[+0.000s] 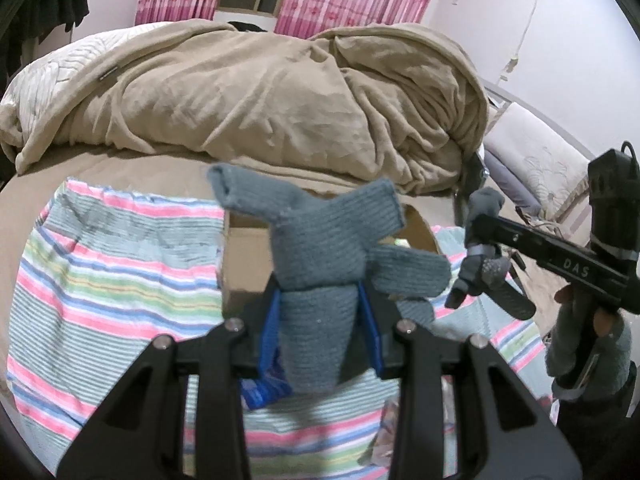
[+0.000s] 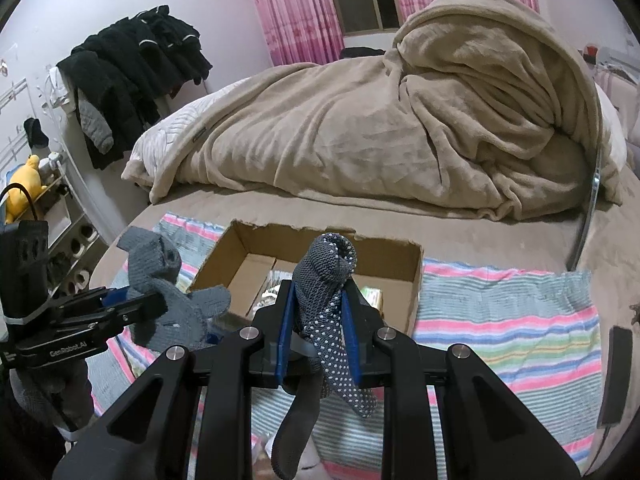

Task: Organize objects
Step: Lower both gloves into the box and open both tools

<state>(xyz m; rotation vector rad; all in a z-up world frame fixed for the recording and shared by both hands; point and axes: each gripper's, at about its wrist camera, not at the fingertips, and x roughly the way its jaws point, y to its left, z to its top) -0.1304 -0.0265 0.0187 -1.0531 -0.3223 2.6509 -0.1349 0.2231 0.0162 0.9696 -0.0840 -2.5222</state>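
L hand-held gripper (image 1: 320, 320) pinches a grey-blue knit glove (image 1: 320, 248) btwn its blue pads, glove raised above the striped towel (image 1: 100, 280) w/ cuff and fingers splayed upward. R hand-held gripper (image 2: 318, 328) is clamped on a dark grey dotted sock (image 2: 328, 300); toe curls up over the jaws, rest hangs below. Both items are held in air just in front of the open cardboard box (image 2: 400, 256), which sits on the towel at the bed's near edge. Beige blanket (image 2: 360, 128) is heaped toward the far side of the bed.
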